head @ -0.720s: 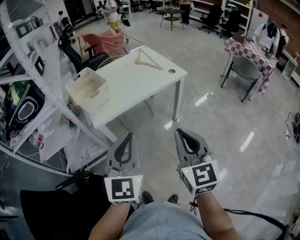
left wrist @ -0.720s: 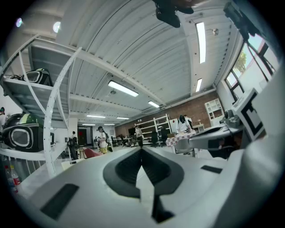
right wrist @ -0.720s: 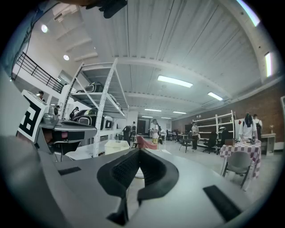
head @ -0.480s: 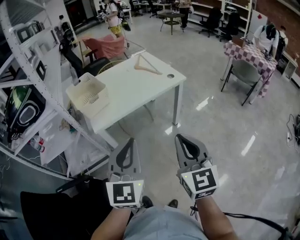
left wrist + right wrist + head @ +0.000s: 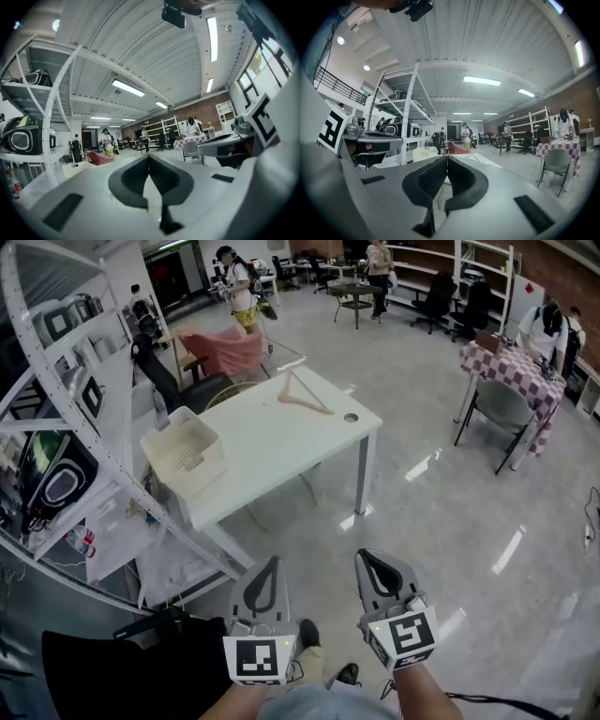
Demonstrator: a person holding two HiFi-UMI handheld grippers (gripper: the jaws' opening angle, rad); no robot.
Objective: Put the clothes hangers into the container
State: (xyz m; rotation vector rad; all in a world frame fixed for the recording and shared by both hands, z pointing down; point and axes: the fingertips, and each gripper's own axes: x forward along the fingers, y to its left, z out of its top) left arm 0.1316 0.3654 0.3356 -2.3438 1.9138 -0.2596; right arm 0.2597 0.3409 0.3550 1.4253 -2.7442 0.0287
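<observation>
A wooden clothes hanger (image 5: 302, 395) lies at the far end of a white table (image 5: 272, 442). A white slatted basket (image 5: 185, 451) stands on the table's near left corner. Both grippers are held level over the floor, well short of the table and close to my body. In the head view my left gripper (image 5: 273, 562) is shut with nothing in it, and in its own view the left gripper (image 5: 149, 155) shows its jaws meeting at the tip. My right gripper (image 5: 367, 556) is also shut and empty, with the right gripper (image 5: 446, 156) tips closed together. The basket (image 5: 423, 151) shows ahead.
A white metal shelf rack (image 5: 70, 381) with gear on it runs along the left, close to the table. A pink cloth (image 5: 228, 346) hangs over a chair behind the table. At the right stand a checkered table (image 5: 511, 367) and a grey chair (image 5: 502, 409). People stand far back.
The head view has shifted: the table, hanger and basket sit slightly lower and further right. Both grippers show lower in the picture and stay shut.
</observation>
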